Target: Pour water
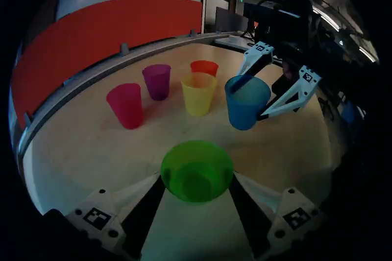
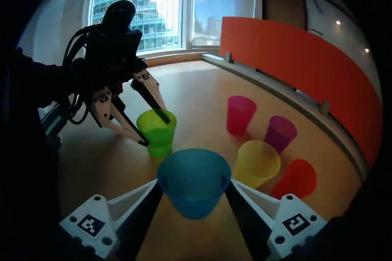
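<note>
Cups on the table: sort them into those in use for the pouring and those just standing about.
In use:
green cup, held in the left gripper
blue cup, held in the right gripper

Standing about on the table:
pink cup
purple cup
yellow cup
orange cup

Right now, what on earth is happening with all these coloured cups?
A person holds a two-finger gripper in each hand. The left gripper is clamped on a green cup, the right gripper on a blue cup, both cups upright. A pink cup, a purple cup, a yellow cup and an orange cup stand on the wooden table. Nothing is being poured; I cannot tell whether either held cup contains water.
</note>
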